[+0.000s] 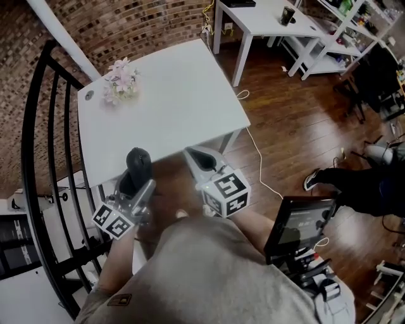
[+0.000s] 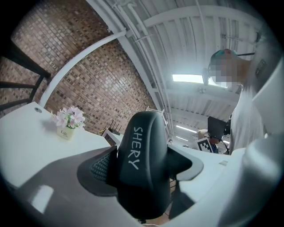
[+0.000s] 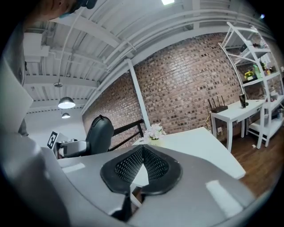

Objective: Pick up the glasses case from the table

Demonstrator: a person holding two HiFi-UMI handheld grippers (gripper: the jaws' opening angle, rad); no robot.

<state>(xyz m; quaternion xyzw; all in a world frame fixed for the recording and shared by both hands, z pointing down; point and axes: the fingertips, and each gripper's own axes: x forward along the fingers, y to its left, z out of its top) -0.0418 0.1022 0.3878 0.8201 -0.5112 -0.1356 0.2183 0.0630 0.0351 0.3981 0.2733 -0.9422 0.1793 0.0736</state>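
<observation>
The black glasses case with white lettering is off the white table, held upright in front of the table's near edge. My left gripper is shut on it, and the case fills the space between the dark pads in the left gripper view. My right gripper hovers beside it at the near edge, shut, with nothing in it; its mesh pads meet at the tips. From the right gripper view the case stands up at the left.
A small pot of pink flowers stands at the table's far left corner. A black railing curves along the left. A second white table and shelves stand behind. A person's shoe, a screen and a floor cable are at the right.
</observation>
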